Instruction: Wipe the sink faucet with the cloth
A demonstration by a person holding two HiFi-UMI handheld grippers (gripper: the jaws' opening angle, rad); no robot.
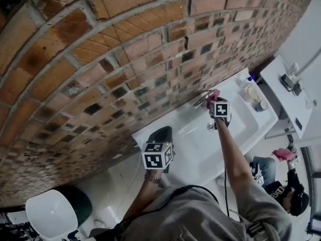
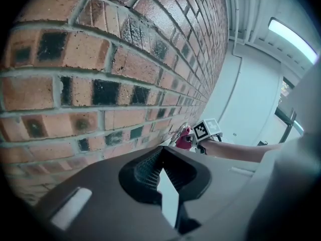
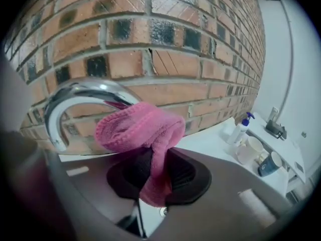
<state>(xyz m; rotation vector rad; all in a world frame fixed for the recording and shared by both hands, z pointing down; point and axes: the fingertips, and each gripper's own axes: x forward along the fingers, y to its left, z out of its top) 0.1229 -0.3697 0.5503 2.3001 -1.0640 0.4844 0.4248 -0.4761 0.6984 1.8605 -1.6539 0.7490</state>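
- A brick wall (image 1: 100, 59) backs a white sink (image 1: 198, 157). A soap bottle (image 3: 239, 128) and cups (image 3: 251, 149) stand well off to the right of the right tongs.
- The right tongs (image 3: 152, 170) are clenched on the cloth (image 3: 138, 129), which bunches into a pink fold ahead of their tips.
- The faucet (image 3: 70, 102), a chrome arch, sits just beyond those tips and to their left. As far as the right gripper view shows, the cloth's top fold lies against the arch near its crest.
- The left tongs (image 2: 159, 170) are closed on nothing. They hang at the sink's near edge, with the faucet far ahead of them.
- Judging from this, the wiping is under way at the top of the arch.
- To do it well, the person should put the soft fold on the chrome rather than the hard tips.
- The stroke should follow the curve from the crest down to the spout end, then take the underside and base.
- Light pressure should stop the cloth dragging out of the grip.
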